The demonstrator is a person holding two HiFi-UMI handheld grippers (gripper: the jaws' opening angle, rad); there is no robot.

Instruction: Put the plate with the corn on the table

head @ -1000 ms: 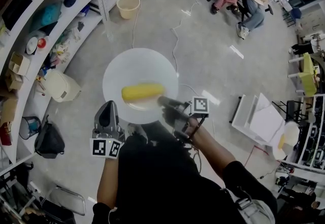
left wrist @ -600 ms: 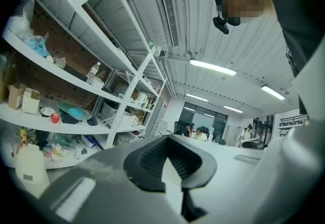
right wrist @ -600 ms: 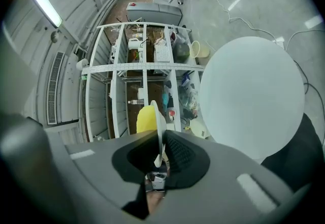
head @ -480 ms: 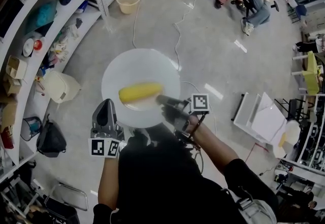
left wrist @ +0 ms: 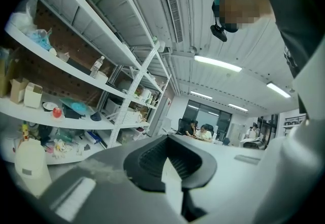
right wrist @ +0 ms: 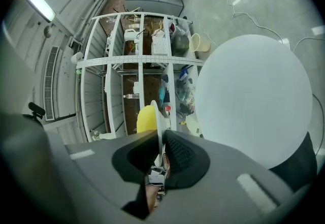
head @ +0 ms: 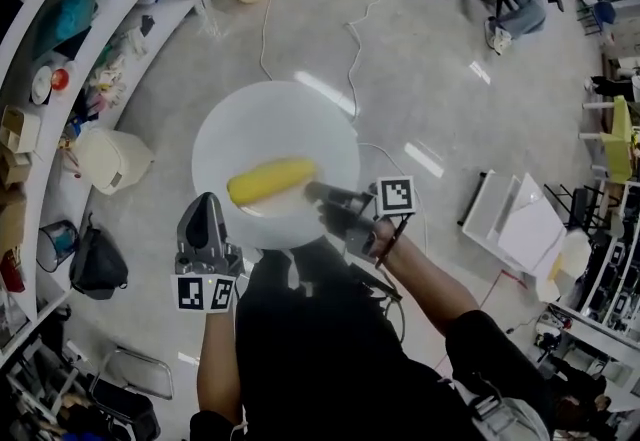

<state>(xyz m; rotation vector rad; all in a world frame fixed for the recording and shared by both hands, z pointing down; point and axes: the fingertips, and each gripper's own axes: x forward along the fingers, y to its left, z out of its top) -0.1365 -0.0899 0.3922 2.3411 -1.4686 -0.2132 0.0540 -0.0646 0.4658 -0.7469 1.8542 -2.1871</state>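
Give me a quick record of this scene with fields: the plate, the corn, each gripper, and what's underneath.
plate: white, round, held in the air by both grippers
corn: one yellow cob lying on the plate
left gripper: shut on the plate's near rim
right gripper: shut on the plate's rim beside the corn
underneath: grey floor

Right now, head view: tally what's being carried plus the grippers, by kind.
plate: 1
corn: 1
grippers: 2 (left gripper and right gripper, each clamped on the plate's rim)
Total: 4
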